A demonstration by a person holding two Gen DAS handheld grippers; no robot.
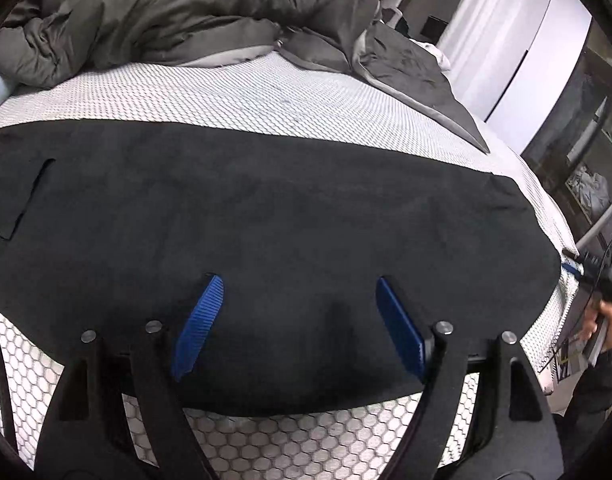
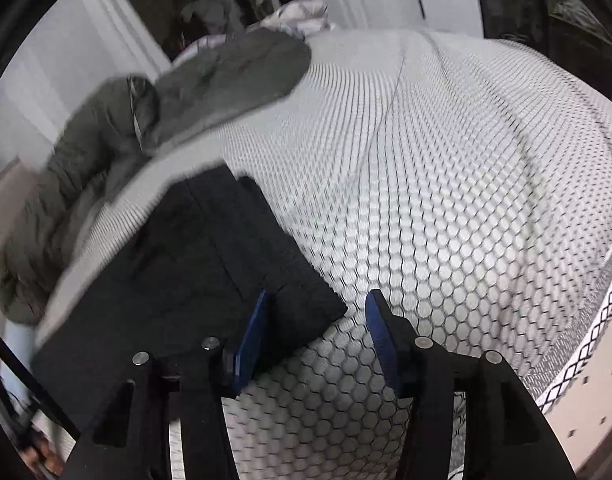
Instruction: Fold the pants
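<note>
Fingers on my left gripper are spread wide, blue pads angled outward, with nothing pinched between them; they hover low over the near part of the black pants. From the left wrist view the pants lie flat across the mattress, stretched from left to right, with a pocket slit showing near the left end. The right end of the garment stops close to the mattress edge. Behind the pants a rumpled grey duvet is heaped at the far side of the bed.

On my right gripper the fingers are also parted wide and hold nothing. Its left blue pad sits over the corner of the pants, while the other pad is over bare mattress cover with its honeycomb pattern. Whether that left pad touches the cloth I cannot tell. In this view the pants run away toward the left, and the picture is blurred there. The duvet lies beyond them, at the upper left.

At the right edge of the left wrist view my right hand shows beside the bed, gripping its handle.
</note>
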